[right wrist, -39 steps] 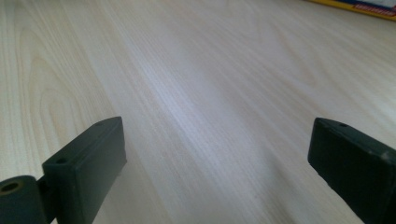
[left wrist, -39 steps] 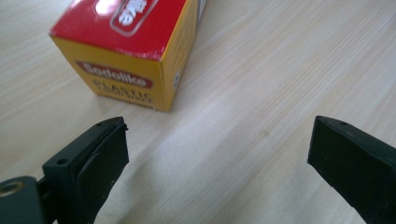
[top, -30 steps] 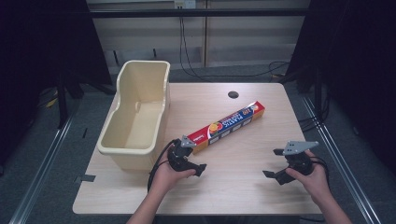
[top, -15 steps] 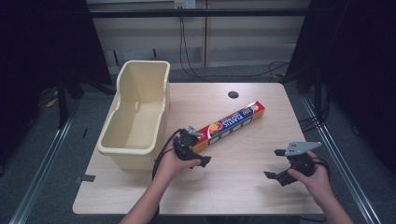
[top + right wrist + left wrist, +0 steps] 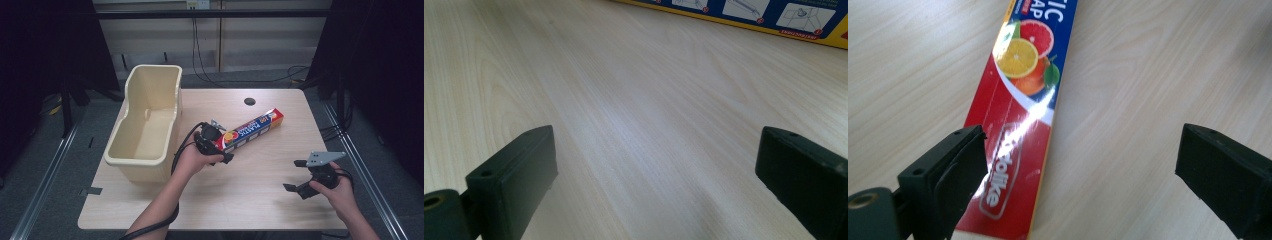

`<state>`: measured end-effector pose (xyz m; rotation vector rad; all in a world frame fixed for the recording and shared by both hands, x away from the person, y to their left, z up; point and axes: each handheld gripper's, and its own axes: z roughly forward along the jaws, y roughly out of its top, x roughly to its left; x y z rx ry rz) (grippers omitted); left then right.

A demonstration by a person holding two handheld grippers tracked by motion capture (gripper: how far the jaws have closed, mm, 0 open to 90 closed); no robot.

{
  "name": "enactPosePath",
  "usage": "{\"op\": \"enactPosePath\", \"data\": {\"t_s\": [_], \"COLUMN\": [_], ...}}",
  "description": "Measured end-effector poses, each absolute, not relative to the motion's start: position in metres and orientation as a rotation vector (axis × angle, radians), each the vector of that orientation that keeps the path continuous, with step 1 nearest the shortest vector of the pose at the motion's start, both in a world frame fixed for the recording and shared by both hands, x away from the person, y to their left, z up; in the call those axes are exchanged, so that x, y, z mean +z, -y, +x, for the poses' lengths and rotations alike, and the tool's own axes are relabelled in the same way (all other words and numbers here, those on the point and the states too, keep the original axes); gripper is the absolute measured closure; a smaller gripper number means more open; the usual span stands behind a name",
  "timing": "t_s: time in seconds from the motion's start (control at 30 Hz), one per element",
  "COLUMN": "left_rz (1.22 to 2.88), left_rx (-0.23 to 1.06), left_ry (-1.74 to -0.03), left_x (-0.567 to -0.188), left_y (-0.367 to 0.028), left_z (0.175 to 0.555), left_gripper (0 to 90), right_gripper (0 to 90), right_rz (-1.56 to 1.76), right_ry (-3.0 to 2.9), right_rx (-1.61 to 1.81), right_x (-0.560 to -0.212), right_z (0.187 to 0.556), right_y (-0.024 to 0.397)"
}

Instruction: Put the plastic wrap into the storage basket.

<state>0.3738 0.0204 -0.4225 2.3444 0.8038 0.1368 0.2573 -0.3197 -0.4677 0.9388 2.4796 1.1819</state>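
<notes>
Left claw [image 5: 216,145] has advanced to the near end of the plastic wrap box [image 5: 252,129], mid-table, jaws spread, unclenched; grab looks imminent. Right claw [image 5: 306,176] released, idle near right edge

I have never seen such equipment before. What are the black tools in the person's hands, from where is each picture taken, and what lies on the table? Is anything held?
No robot is here. A person holds a hand-held gripper in each hand: a tool with two black jaws that can pinch things.

The high view comes from a fixed camera above the table. The other two pictures come from small cameras riding on each tool, looking along its jaws.

On the wooden table lie a long box of plastic wrap and, at the left, a cream plastic bin, which looks empty.

The left hand-held gripper is at the near end of the box, jaws wide open, one jaw over the box's edge. The right hand-held gripper is apart from the box, also open. Nothing is held.
</notes>
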Motion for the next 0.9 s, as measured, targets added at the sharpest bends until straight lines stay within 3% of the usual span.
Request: {"op": "enactPosePath", "data": {"t_s": [0.9], "left_rz": [2.333], "left_rx": [0.085], "left_ry": [-0.837], "left_x": [-0.428], "left_y": [0.032], "left_z": [0.427], "left_gripper": [8.3], "right_gripper": [2.8], "right_rz": [0.936], "right_ry": [-2.477], "right_rx": [1.21], "right_x": [-0.469], "right_z": [0.257], "right_y": [0.322]}}
